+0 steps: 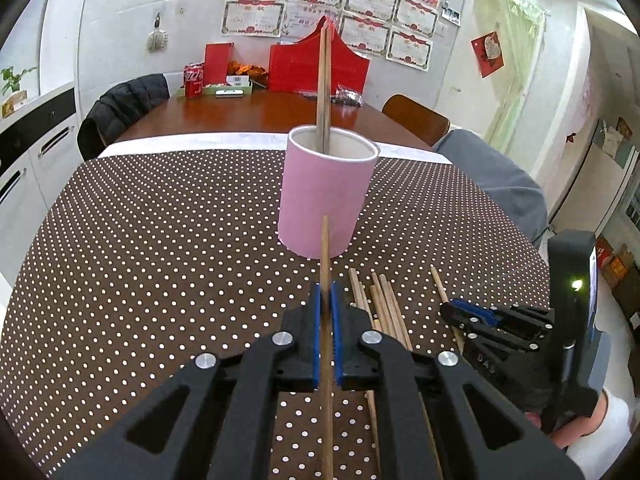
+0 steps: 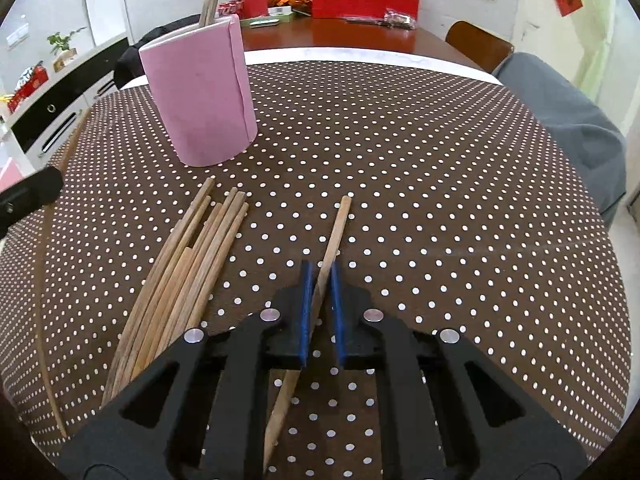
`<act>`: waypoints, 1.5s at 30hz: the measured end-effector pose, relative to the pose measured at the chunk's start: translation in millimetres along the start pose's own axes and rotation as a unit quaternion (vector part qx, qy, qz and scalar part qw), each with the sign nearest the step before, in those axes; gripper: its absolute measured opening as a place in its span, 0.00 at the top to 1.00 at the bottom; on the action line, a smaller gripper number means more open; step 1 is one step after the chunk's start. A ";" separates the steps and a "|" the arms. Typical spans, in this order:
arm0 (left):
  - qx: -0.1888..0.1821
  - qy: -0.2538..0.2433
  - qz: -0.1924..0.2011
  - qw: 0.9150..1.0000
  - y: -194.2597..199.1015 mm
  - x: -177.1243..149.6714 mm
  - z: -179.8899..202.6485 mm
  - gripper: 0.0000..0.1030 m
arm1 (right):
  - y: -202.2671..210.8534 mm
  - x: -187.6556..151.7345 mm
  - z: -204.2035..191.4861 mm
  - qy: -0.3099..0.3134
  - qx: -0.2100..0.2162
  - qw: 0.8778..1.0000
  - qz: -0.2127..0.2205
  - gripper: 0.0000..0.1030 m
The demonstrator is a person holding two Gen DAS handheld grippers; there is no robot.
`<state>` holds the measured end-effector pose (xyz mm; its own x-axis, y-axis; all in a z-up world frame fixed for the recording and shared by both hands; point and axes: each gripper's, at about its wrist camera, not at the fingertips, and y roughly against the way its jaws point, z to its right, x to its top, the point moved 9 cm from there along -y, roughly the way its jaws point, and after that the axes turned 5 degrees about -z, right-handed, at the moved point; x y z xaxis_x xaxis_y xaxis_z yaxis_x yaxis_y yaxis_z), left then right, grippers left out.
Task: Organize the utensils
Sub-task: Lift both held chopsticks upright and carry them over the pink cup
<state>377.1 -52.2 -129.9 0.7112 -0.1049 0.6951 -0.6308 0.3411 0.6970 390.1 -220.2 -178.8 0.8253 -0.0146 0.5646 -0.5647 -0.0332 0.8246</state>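
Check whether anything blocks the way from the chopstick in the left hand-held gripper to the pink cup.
Nothing visible does. The left hand-held gripper is shut on a chopstick pointing at the pink cup; only bare dotted tablecloth lies between. Two chopsticks already stand inside.

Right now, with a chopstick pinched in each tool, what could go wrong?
The left tool holds its chopstick near the tip, so it might swing and miss the pink cup. The right tool grips a lone chopstick at a slant; it might slip out. The light cup could tip if bumped.
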 end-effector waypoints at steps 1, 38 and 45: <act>-0.002 0.001 0.000 1.000 -0.7 0.2 0.0 0.94 | -0.2 0.2 2.4 -0.006 0.004 1.000 0.001 0.94; 0.002 0.003 0.129 0.992 66.2 93.3 19.5 0.95 | 154.1 120.9 -13.9 -0.050 0.070 0.972 0.218 0.94; 0.015 -0.007 0.152 0.988 79.3 127.9 25.9 0.95 | 167.2 162.3 -10.6 -0.063 0.066 0.962 0.255 0.94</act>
<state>410.0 -62.7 18.8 0.4837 -0.0145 0.8751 -0.8237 0.3305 0.4608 429.6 -217.5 51.1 0.4391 -0.1844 0.8793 -0.8981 -0.1167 0.4240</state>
